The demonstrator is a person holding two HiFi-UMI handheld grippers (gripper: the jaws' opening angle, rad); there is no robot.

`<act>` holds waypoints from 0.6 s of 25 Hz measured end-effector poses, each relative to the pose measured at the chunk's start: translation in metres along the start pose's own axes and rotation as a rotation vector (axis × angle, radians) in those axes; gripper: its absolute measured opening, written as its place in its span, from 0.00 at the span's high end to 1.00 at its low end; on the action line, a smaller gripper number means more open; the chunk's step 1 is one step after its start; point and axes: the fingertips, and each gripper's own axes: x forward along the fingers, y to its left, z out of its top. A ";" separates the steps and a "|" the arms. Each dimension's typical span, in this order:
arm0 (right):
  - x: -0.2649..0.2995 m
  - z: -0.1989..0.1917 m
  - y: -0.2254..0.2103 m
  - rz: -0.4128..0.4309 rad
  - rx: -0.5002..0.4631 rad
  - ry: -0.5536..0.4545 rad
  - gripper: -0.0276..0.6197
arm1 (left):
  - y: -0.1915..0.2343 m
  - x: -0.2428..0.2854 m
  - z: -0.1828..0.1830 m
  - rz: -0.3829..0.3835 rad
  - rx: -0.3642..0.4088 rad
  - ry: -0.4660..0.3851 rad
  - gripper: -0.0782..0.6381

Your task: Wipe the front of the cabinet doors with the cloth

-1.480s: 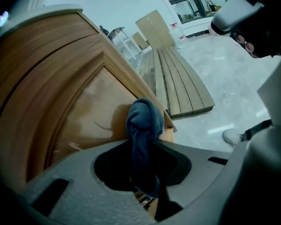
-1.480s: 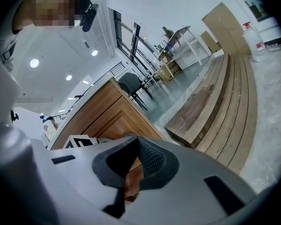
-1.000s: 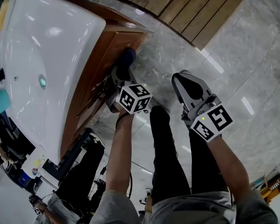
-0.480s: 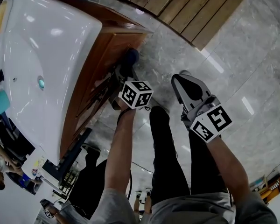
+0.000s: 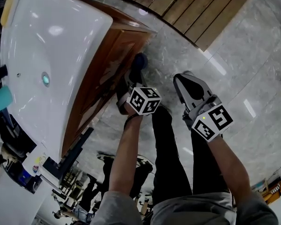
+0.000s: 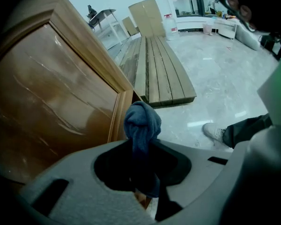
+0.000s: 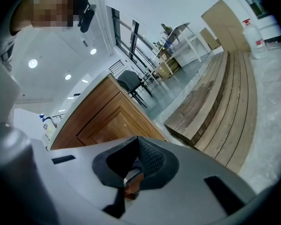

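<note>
The left gripper [image 6: 141, 165] clamps its jaws on a bunched blue cloth [image 6: 142, 124]; the bunch sticks out past the tips, at the far edge of the cabinet door [image 6: 51, 102], contact unclear; the right gripper [image 7: 130, 167] hangs well apart, jaws together, empty.

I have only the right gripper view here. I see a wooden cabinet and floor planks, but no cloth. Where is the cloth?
Observer: The left gripper holds it. It is a blue cloth, bunched, and the jaws are shut on it.
Operator: Is it on the door?
Observer: It is at the right edge of the cabinet door, near the corner. I cannot tell whether it touches.
Operator: And where is my gripper?
Observer: In the head view the right gripper is away from the cabinet, over the marble floor.
</note>
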 end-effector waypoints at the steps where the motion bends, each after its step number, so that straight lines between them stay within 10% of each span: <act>1: 0.000 0.001 0.002 0.002 0.000 -0.001 0.94 | -0.004 -0.004 -0.002 -0.007 0.000 -0.001 0.77; 15: 0.009 0.009 0.057 0.055 -0.030 -0.019 0.94 | 0.022 -0.095 -0.007 0.053 -0.081 -0.085 0.77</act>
